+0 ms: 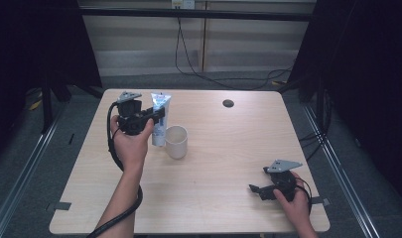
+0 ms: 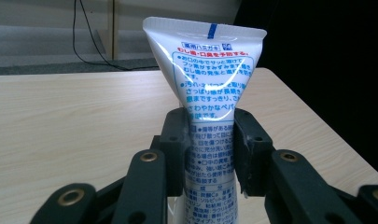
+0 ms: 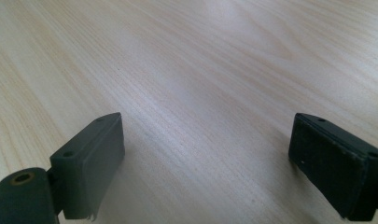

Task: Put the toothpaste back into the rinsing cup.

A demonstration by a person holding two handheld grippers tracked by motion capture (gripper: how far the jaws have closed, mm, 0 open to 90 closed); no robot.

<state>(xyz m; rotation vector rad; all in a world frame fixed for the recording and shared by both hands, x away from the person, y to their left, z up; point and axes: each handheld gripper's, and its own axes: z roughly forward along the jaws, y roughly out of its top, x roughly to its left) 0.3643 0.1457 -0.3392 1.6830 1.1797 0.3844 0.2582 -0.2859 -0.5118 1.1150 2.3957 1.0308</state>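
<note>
I see one pale wooden table (image 1: 213, 198) from above, with two hands reaching in from the near edge, each holding black tongs.

On the left, my left tongs (image 1: 156, 115) are clamped on one white tube (image 1: 160, 119), held upright over the far-left part of the table, crimped end up. In the left gripper view the two pads (image 2: 177, 140) press the tube (image 2: 210, 93) from either side at its narrower lower body. Its label carries blue Japanese print, with one red line near the top and a short blue bar at the crimp; I cannot make out a brand name.

Just beside the tube, to its right, stands one plain white cup (image 1: 176, 141), open end up, with no writing that I can see.

Farther back, right of centre, is one small dark round hole (image 1: 228, 103) in the tabletop.

On the right, near the front corner, my right tongs (image 1: 253, 188) sit low over the wood. In the right gripper view the pads (image 3: 91, 163) stand wide apart with bare table (image 3: 200, 93) between them.
</note>
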